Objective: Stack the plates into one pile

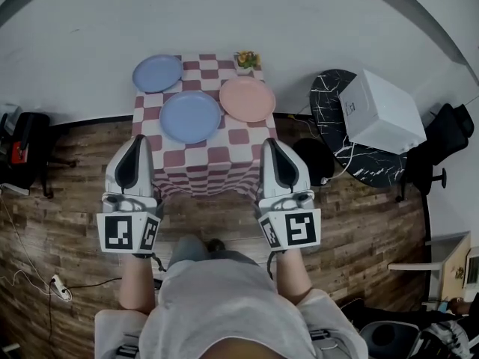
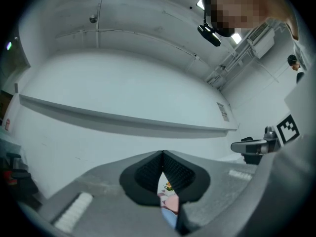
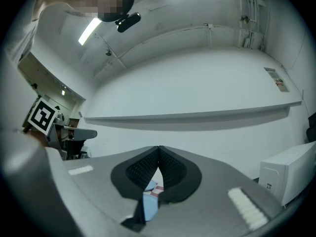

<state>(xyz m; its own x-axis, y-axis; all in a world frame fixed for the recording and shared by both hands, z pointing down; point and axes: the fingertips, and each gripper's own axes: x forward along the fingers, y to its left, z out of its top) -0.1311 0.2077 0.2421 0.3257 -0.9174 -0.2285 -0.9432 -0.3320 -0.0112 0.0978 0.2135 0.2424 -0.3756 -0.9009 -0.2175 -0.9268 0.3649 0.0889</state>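
Three plates lie apart on a small table with a pink-and-white checkered cloth in the head view: a small blue plate at the back left, a larger blue plate in the middle, a pink plate at the right. My left gripper hovers at the table's front left corner, shut and empty. My right gripper hovers at the front right corner, also shut and empty. Through the left gripper's jaws a sliver of the pink plate shows. A strip of blue plate shows through the right gripper's jaws.
A small flowered object sits at the table's back right corner. To the right stand a round black marble-patterned table bearing a white box, and a black chair. A white wall rises behind. The floor is wood.
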